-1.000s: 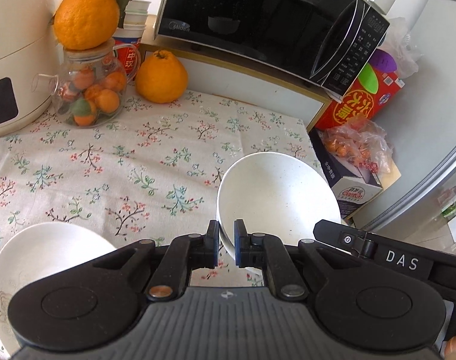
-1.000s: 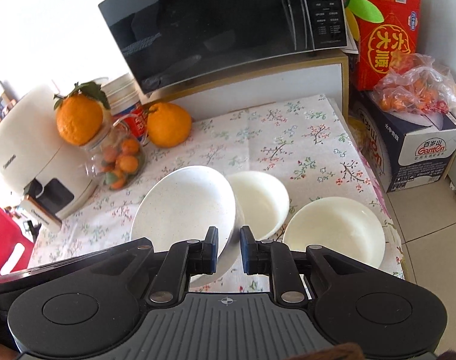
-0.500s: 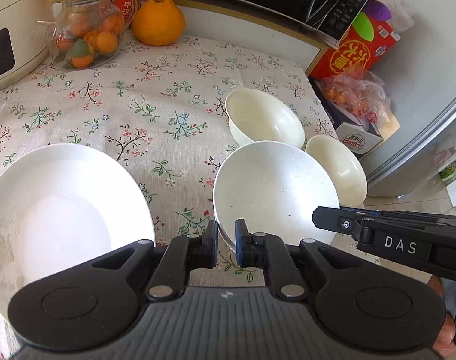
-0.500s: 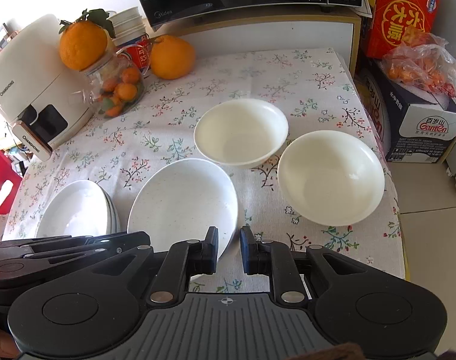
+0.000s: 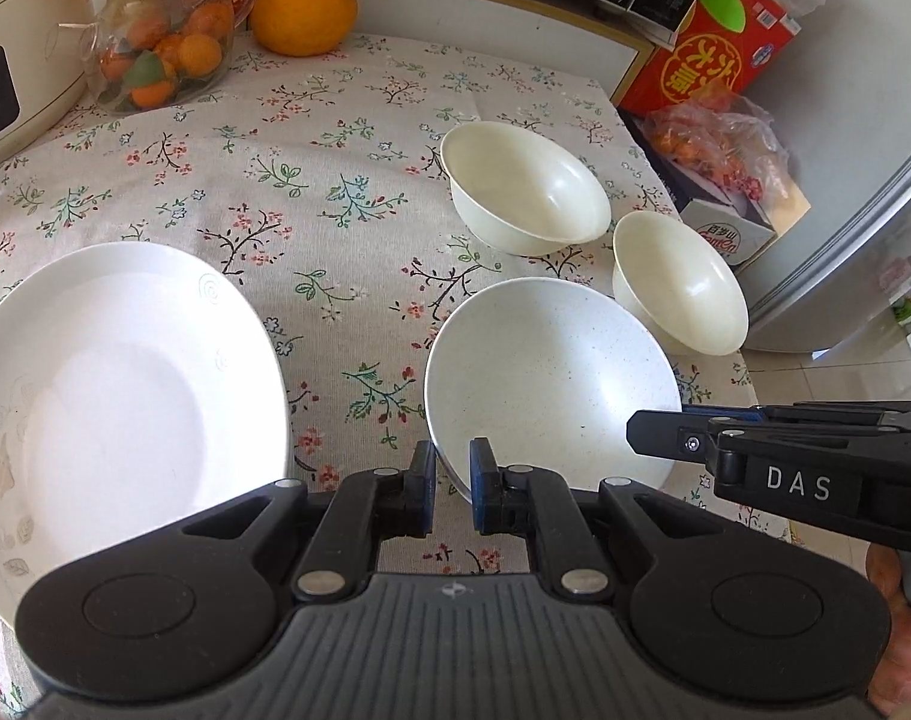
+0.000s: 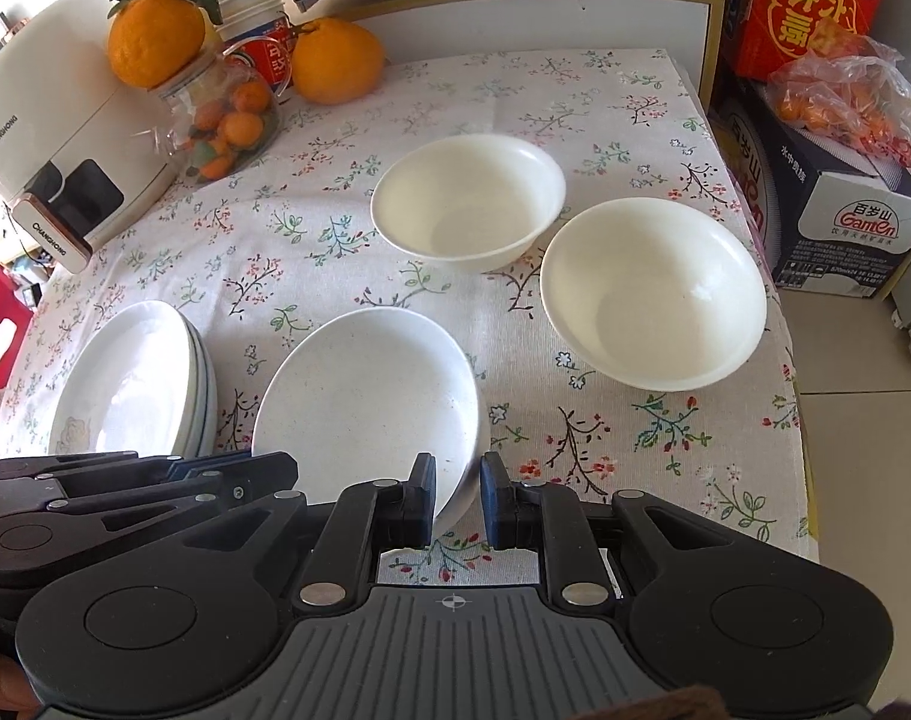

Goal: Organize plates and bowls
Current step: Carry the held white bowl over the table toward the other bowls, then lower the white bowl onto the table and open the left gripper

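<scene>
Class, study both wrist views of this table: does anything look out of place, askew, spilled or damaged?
Nothing is spilled or broken. One oddity: a large orange is balanced on the lid of the glass jar, which looks precarious. The speckled plate is gripped at its rim by both the left claw and right claw.

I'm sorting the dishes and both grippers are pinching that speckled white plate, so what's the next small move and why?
Probably carry the speckled white plate sideways onto the stack of white plates beside it. The left gripper and the right gripper each clamp its near rim, it sits tilted just above the floral tablecloth, and the two cream bowls lie on the other side.
</scene>
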